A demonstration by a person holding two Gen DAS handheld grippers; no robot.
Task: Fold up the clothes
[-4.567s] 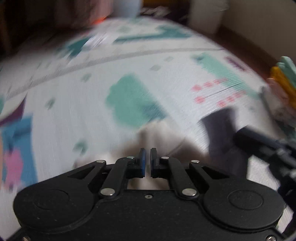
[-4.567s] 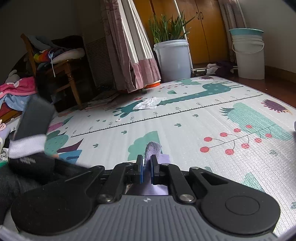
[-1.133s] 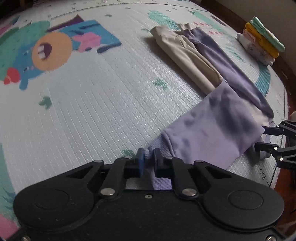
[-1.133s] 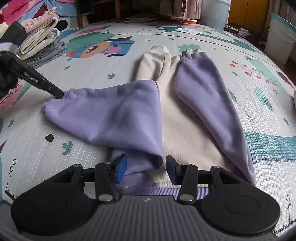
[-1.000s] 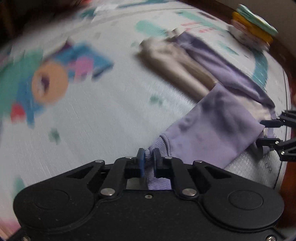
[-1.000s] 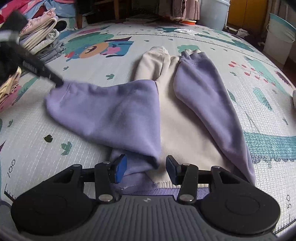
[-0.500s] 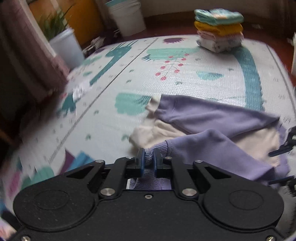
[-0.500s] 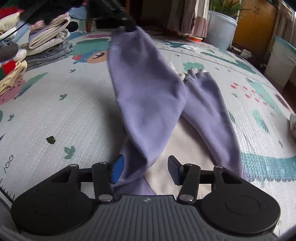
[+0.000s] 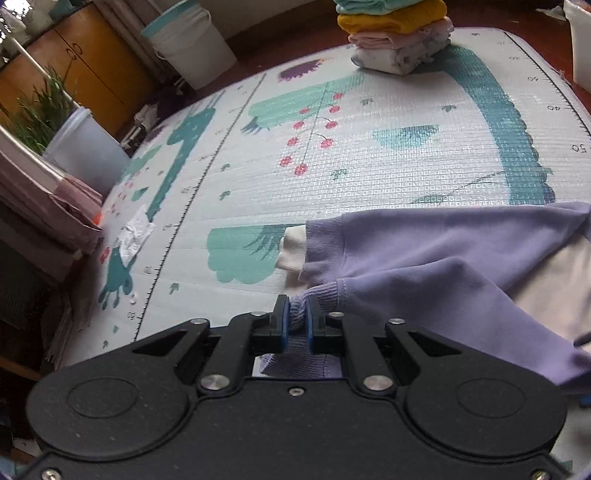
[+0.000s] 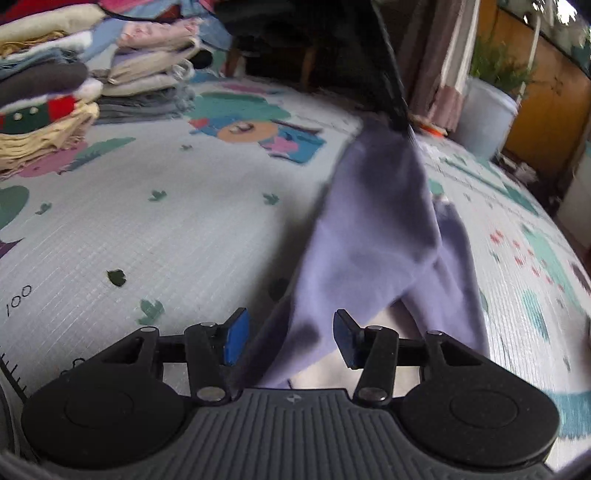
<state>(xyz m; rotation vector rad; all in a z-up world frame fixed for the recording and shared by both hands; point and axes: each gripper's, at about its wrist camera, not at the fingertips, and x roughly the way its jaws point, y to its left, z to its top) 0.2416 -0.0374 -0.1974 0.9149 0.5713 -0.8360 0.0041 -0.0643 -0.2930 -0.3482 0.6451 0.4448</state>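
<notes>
A purple and cream sweatshirt (image 9: 461,258) lies on the patterned play mat (image 9: 369,166). My left gripper (image 9: 294,323) is shut on the ribbed cuff of one purple sleeve (image 9: 406,291) and holds it over the garment, near the other sleeve's cuff (image 9: 325,236). In the right wrist view the same sleeve (image 10: 369,229) hangs stretched up from the left gripper's tip (image 10: 399,118). My right gripper (image 10: 288,339) is open, its jaws on either side of the sleeve's lower part, not closed on it.
A stack of folded clothes (image 9: 395,33) stands at the mat's far corner. White buckets (image 9: 188,40) and a potted plant (image 9: 55,125) stand beyond the mat. Piles of clothes (image 10: 55,92) lie at the left in the right wrist view.
My left gripper has lifted the purple sleeve off the mat at the side and swung it across over the garment. My right gripper has stayed open at the hem.
</notes>
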